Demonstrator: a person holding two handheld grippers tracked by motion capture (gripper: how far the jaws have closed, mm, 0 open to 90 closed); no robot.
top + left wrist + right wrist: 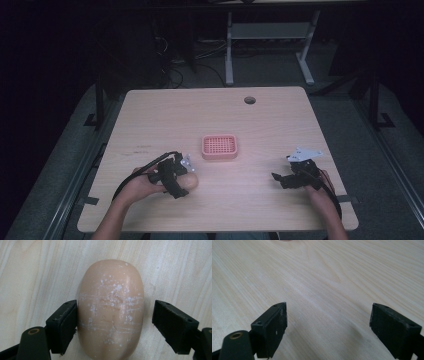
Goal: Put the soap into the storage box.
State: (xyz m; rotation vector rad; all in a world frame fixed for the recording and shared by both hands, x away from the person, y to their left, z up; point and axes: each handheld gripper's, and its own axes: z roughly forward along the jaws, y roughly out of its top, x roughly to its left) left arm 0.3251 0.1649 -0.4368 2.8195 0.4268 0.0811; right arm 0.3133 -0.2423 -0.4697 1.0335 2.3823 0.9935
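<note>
A peach oval soap bar (111, 310), scuffed with white flecks, lies on the wooden table (270, 120) near the front left (191, 181). My left gripper (115, 325) straddles it from above and is open: the left pad (63, 326) touches the bar's side and the right pad (172, 325) stands a little apart from it. In the high view the left gripper (181, 176) sits over the bar. My right gripper (328, 325) is open above bare wood at the front right (280, 179), with nothing between its jaws. A pink perforated soap dish (219, 147) rests at the table's middle.
A round cable hole (249, 100) sits near the table's far edge. Beyond the table, a white desk frame (230, 50) and cables stand on the dark floor. Bare wood lies between the two grippers.
</note>
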